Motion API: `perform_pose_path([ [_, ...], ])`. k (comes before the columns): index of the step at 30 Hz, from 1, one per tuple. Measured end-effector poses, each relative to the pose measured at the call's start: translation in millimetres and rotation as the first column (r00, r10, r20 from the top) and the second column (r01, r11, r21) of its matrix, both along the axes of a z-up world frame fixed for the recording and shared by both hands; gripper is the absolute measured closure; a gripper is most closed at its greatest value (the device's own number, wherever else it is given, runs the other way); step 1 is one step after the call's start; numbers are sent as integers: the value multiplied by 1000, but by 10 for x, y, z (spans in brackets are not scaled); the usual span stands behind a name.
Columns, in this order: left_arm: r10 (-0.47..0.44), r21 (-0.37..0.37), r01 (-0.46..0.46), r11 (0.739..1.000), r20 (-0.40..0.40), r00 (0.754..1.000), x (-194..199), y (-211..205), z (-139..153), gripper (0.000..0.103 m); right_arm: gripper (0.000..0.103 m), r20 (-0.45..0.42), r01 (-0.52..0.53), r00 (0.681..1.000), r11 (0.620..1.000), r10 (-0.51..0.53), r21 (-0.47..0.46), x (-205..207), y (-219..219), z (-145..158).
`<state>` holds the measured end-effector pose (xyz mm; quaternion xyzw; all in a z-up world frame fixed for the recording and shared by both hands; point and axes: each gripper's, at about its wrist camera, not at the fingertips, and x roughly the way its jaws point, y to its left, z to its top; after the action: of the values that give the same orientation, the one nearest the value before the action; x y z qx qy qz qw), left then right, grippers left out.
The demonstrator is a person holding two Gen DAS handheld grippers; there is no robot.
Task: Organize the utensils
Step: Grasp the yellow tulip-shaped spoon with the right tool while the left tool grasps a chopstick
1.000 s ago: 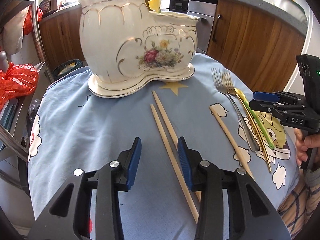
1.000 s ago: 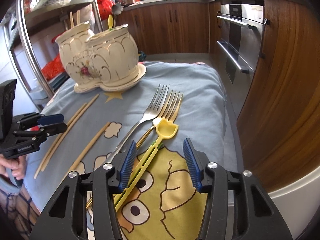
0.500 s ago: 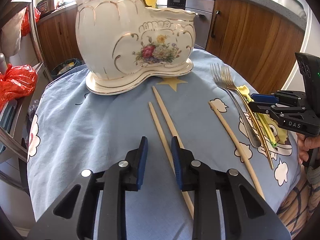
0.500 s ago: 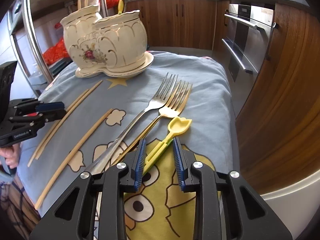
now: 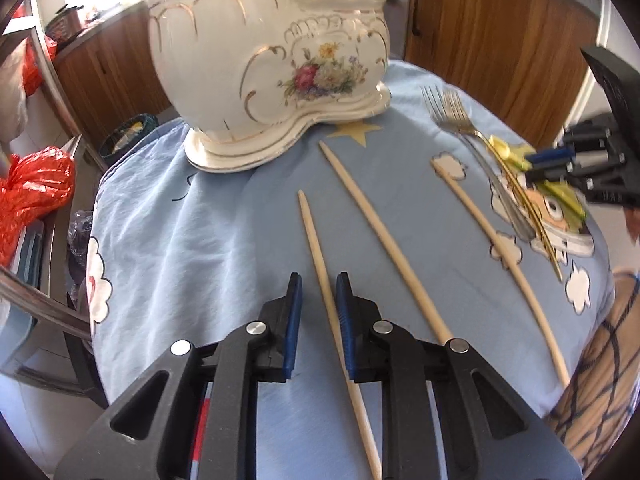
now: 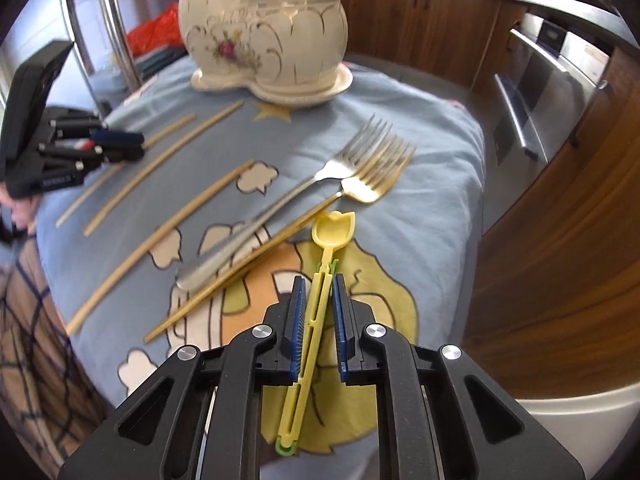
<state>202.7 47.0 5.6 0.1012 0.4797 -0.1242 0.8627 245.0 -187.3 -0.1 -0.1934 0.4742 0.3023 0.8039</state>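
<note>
Around my work area I had a white ceramic holder (image 5: pixel 264 80) with gold trim and a painted flower bunch sitting at the far end of the counter (image 5: pixel 192 248), which was covered by a blue cartoon cloth with clouds and a star. Wooden cabinets (image 6: pixel 560 216) and a steel oven front (image 6: pixel 548 76) ran behind it, and a red plastic bag (image 5: pixel 32 188) sat off to the left side. My left gripper (image 5: pixel 318 284) had just been closing, fingers nearly together with the nearest chopstick (image 5: pixel 320 264) between them, the right pad against it; I couldn't tell if the left pad touched. Two more chopsticks (image 5: pixel 384 240) lay beside it, nothing blocking them. My right gripper (image 6: pixel 318 284) had just been closing too, fingers narrow around the yellow spoon (image 6: pixel 316 312), which looked pinched and sat on the yellow cartoon patch. A silver fork (image 6: pixel 280 208) and a gold fork (image 6: pixel 360 188) lay just left of it, handles crossing. The lettering on the grippers was too blurred to read.
</note>
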Motion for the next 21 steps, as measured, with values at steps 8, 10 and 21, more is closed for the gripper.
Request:
perform_pose_path([
  [8, -65, 117, 83, 990, -157, 986, 151, 4, 63, 85, 88, -128, -72, 991, 980, 49, -185, 170, 234, 24],
  [10, -77, 131, 103, 986, -189, 979, 174, -18, 73, 85, 88, -158, -82, 986, 975, 50, -205, 211, 271, 22],
  [21, -89, 133, 126, 983, -250, 964, 116, -32, 72, 91, 93, -141, -10, 990, 989, -11, -150, 170, 172, 31],
])
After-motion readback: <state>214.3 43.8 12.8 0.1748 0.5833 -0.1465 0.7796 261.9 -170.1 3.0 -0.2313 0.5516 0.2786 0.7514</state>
